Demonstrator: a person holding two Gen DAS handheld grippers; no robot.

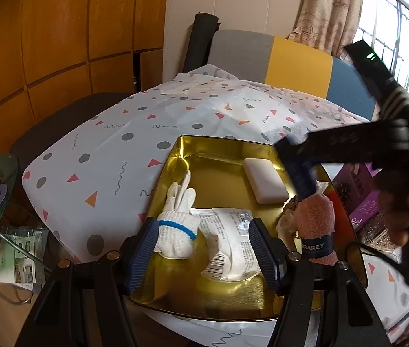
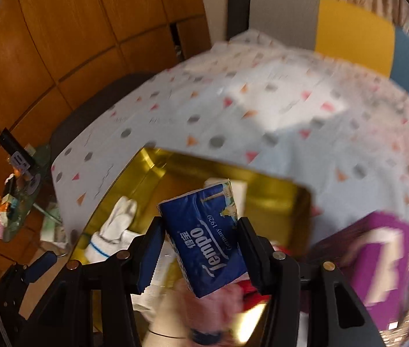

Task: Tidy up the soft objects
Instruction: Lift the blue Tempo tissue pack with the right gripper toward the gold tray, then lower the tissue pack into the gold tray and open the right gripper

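— Where was the Tempo tissue pack (image 2: 204, 241)?
— Clamped in the right tool (image 2: 198, 248), above the gold tray (image 2: 279, 199).
— The left tool (image 1: 204, 248)?
— Spread apart; white glove (image 1: 177, 225) at ten o'clock, wipes packet (image 1: 230, 243) between its fingers.

A patterned tablecloth (image 1: 111, 156) covers the table, bearing a gold tray (image 1: 192, 156) and purple box (image 1: 360, 202).

A blue tissue pack (image 2: 204, 240) is hanging tilted above the gold tray (image 1: 175, 156). In the tray, a white glove (image 1: 175, 217) is lying beside a white packet (image 1: 230, 243), a white sponge (image 1: 265, 183) is resting farther back, and pink socks (image 1: 317, 222) are lying at the right edge.
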